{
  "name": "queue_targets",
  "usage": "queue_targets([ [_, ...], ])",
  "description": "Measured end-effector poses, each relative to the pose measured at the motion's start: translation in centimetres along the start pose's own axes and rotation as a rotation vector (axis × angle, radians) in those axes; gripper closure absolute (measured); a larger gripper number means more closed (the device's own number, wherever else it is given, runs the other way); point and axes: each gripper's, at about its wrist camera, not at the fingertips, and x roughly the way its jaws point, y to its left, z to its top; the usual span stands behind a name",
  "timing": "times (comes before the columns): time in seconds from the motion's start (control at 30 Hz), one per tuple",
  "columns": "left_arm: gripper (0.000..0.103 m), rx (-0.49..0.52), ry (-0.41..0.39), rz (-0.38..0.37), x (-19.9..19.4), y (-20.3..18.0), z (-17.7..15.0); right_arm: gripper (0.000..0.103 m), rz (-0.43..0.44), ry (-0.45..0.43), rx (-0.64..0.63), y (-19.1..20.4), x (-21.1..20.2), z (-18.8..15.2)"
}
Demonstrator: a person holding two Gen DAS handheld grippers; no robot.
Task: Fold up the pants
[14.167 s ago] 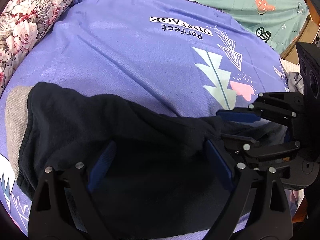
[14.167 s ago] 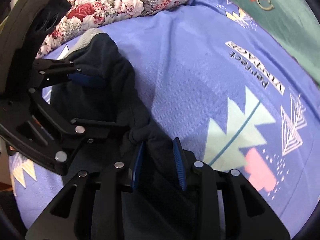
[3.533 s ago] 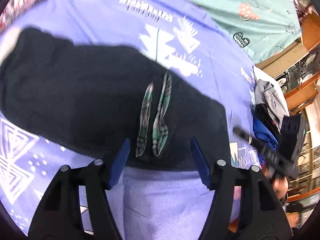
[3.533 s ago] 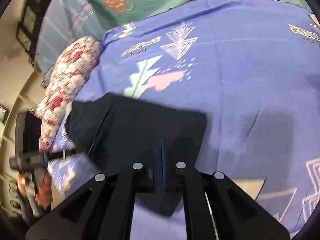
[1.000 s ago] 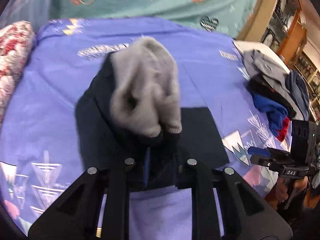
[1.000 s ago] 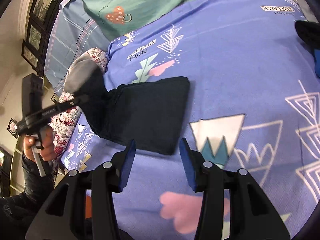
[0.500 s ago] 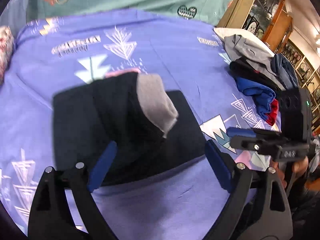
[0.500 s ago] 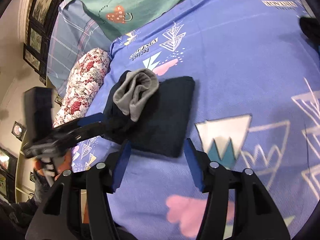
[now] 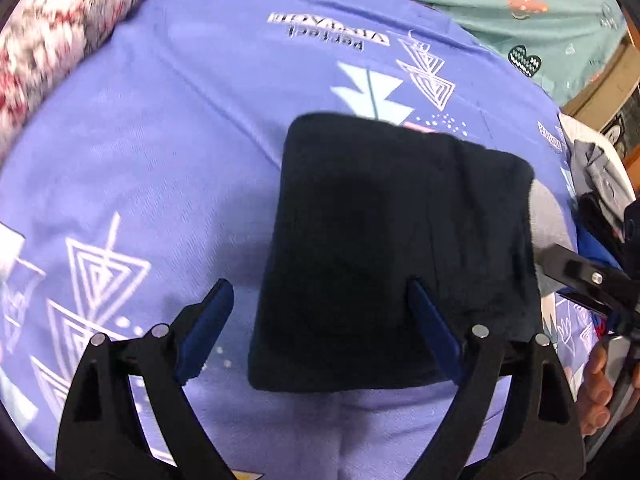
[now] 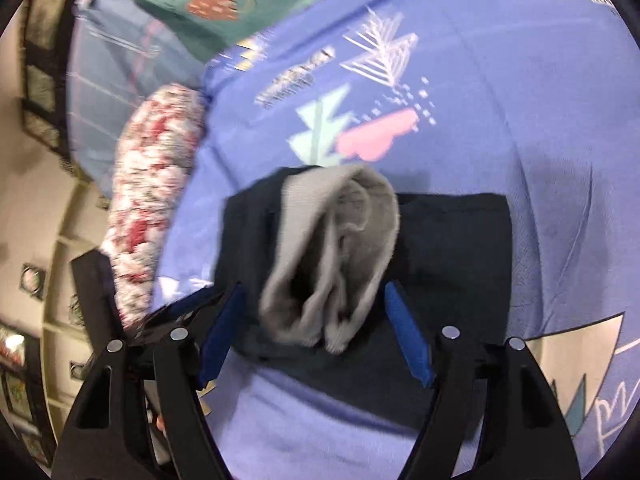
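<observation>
The dark pants (image 9: 392, 248) lay folded into a squarish bundle on the purple patterned bedsheet (image 9: 160, 152), and everything else sat around them. To the left of the pants, along the sheet's edge, ran a floral bolster (image 9: 52, 28). The left claw (image 9: 320, 328) hovered over the near edge of the pants with its blue pads spread wide, one pad over bare sheet left of the bundle, the other above the cloth; it was released and gripped nothing. On the right side of the pants the grey waistband (image 10: 332, 256) lay bunched on top of the dark cloth. The right claw (image 10: 316, 332) straddled that waistband; its jaws had just been opening, the band lay between the pads, and whether they touched it could not be told. Right of the pants, a heap of other clothes (image 9: 600, 184) lay at the bed's edge.
</observation>
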Motion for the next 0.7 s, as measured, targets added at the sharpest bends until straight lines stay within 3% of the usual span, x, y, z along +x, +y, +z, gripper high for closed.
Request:
queue_targets([
  [0.03,0.013,-0.016,0.005,-0.015,0.2,0.3,-0.1,0.039,-0.009,0.000,-0.006,0.1,0.6,0.1],
  [0.07,0.013,-0.037,0.014,-0.038,0.3,0.6,-0.1,0.066,-0.016,0.001,-0.012,0.1,1.1,0.2],
  [0.17,0.013,-0.054,0.024,-0.072,0.4,1.3,0.1,0.077,-0.034,-0.011,-0.008,0.1,1.7,0.2],
  [0.27,0.014,-0.043,0.001,-0.069,-0.2,1.5,0.1,0.079,-0.022,-0.061,-0.071,2.0,0.5,-0.1],
  [0.43,0.013,-0.061,-0.068,-0.091,-3.0,1.5,0.4,0.083,0.082,-0.161,-0.176,5.7,-4.2,-1.3],
  [0.53,0.012,-0.036,-0.094,-0.086,-3.7,0.6,0.5,0.083,0.061,-0.180,-0.119,3.6,-6.2,-1.9],
  [0.7,0.012,-0.023,0.003,-0.076,-0.2,-0.8,0.1,0.082,-0.050,-0.115,0.007,-3.3,-5.2,-3.0],
])
